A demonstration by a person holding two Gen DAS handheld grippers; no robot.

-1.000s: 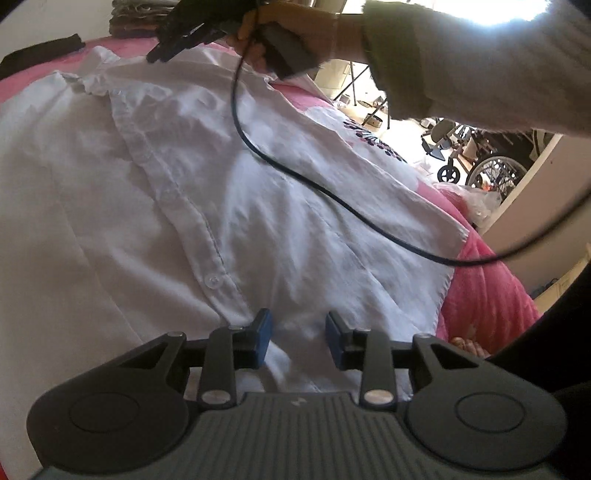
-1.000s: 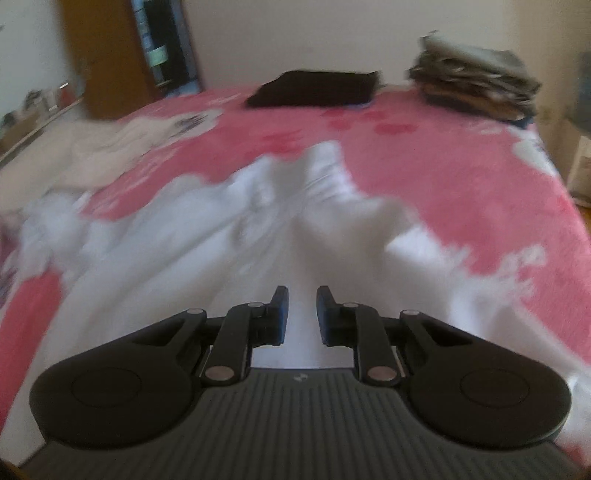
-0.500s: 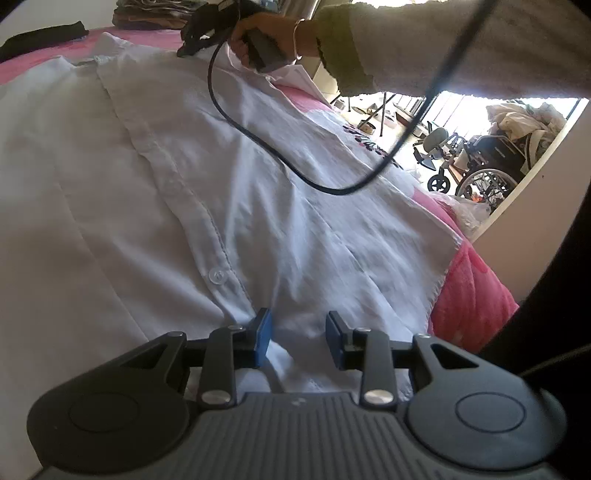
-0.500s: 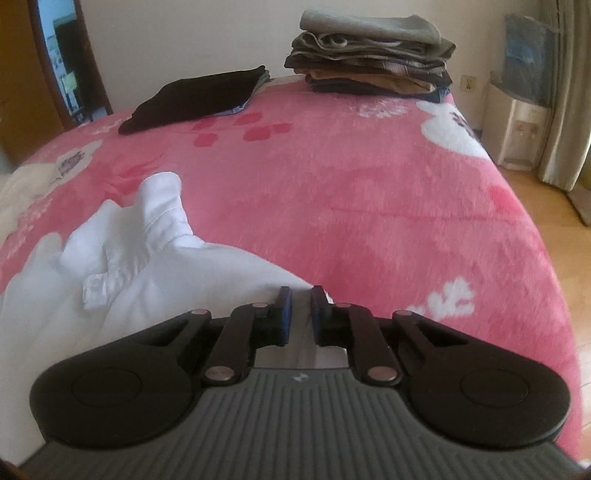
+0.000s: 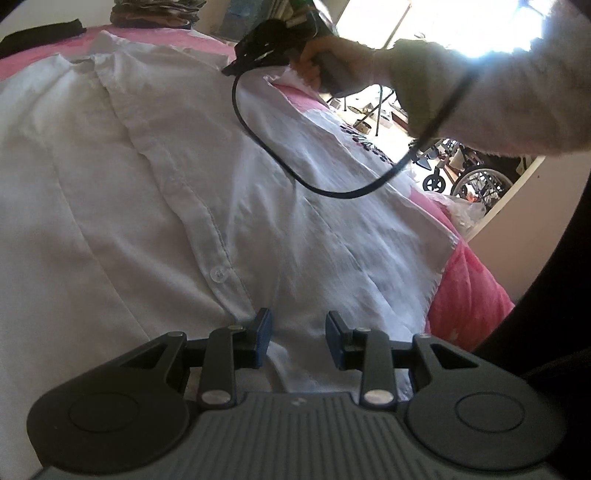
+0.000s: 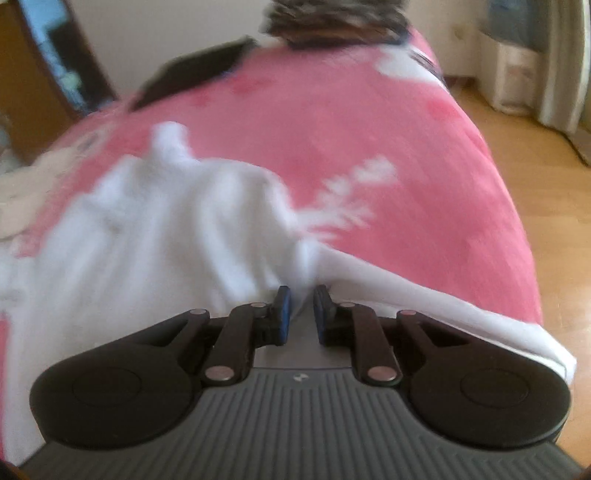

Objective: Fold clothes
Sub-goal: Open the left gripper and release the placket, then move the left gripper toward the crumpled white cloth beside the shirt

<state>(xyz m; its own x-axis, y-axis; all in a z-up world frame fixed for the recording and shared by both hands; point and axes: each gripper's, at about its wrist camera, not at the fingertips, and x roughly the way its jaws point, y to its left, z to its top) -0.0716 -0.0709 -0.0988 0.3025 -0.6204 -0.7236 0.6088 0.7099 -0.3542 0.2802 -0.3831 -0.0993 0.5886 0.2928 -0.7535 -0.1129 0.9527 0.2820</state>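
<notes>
Left tongs (image 5: 297, 334) parted over the hem of the white shirt (image 5: 177, 192), cloth lying between the blue pads, no clear pinch visible. Right tongs (image 6: 300, 314) nearly closed, having just eased open slightly, a ridge of shirt fabric bunched in the narrow gap; grip not certain through the blur. Spread across the pink bed (image 6: 332, 122), shirt front up, button placket running from 11 o'clock toward 6. At 12 o'clock, a stack of folded clothes (image 6: 332, 18); at 10, a dark folded garment (image 6: 192, 74). Black cable (image 5: 280, 162) looping over the shirt.
</notes>
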